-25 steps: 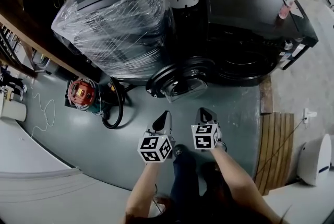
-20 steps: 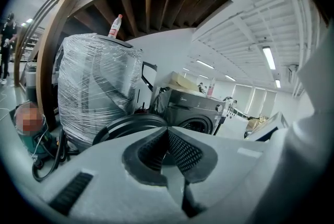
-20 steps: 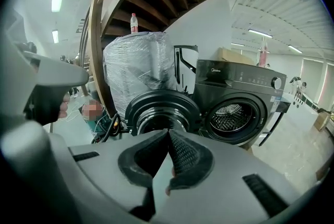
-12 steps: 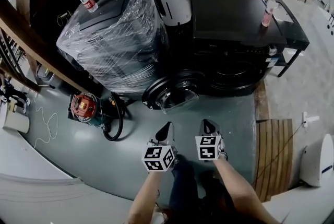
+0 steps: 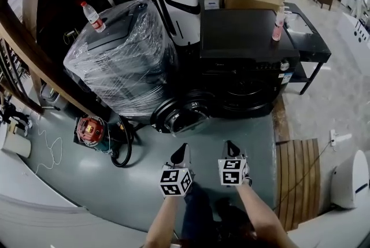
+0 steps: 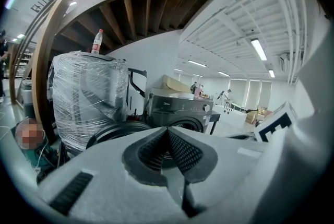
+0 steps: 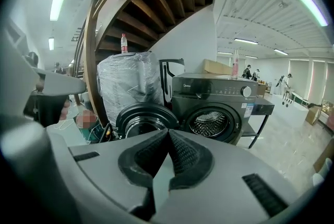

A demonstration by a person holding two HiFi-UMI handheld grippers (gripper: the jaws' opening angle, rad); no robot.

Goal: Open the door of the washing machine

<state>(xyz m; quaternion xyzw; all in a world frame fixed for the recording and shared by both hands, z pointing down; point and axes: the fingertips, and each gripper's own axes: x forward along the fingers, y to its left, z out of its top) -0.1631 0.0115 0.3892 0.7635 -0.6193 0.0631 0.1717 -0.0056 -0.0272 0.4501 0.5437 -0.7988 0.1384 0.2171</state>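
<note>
The black front-loading washing machine [image 5: 248,67] stands with its round glass door [image 5: 184,115] swung wide open. The left tool [image 5: 182,150] and right tool [image 5: 230,147], both pinched shut and empty, have drawn farther back from it than a second ago.

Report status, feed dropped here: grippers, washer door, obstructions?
Left gripper, right gripper shut, empty, clear of washing machine. Door wide open. Wrapped appliance beside door, not blocking.

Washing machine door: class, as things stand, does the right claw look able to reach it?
Probably yes, though not from here: the right claw, shut and empty, stands well short of the open door, with only bare floor between them. Nothing seems to block a forward approach.
</note>
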